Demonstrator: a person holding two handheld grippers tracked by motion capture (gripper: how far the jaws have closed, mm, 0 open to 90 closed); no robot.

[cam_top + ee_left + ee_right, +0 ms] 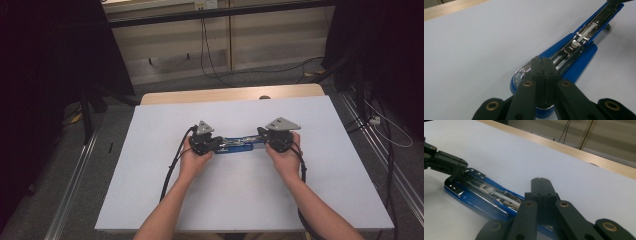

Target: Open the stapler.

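While we keep both claws pinched fully closed with nothing between the jaws, we use them as pressing tips rather than as grips: the left claw [541, 68] bears down on the chromed nose of the stapler [235, 145], and the right claw [541, 185] stands over its other end, though we cannot tell whether it touches. That stapler lies swung open and stretched flat near the middle of the white sheet [240, 200] that covers the bench [200, 95], spanning the gap between our two hands. Pinning one end, we judge, keeps the slim body from sliding or pivoting on the smooth sheet while the other end is worked. Its shell is glossy blue plastic, long and narrow with a rounded nose; inside runs a bright metal channel [584, 33] with a spring tab and a small round rivet, hard and reflective against the matt sheet. Our claws are dull black, with flat-sided links joined by brass-coloured pins, and a grey three-cornered plate [282, 123] rides on top of the right one. Pale wood shows at the bench's far edge.
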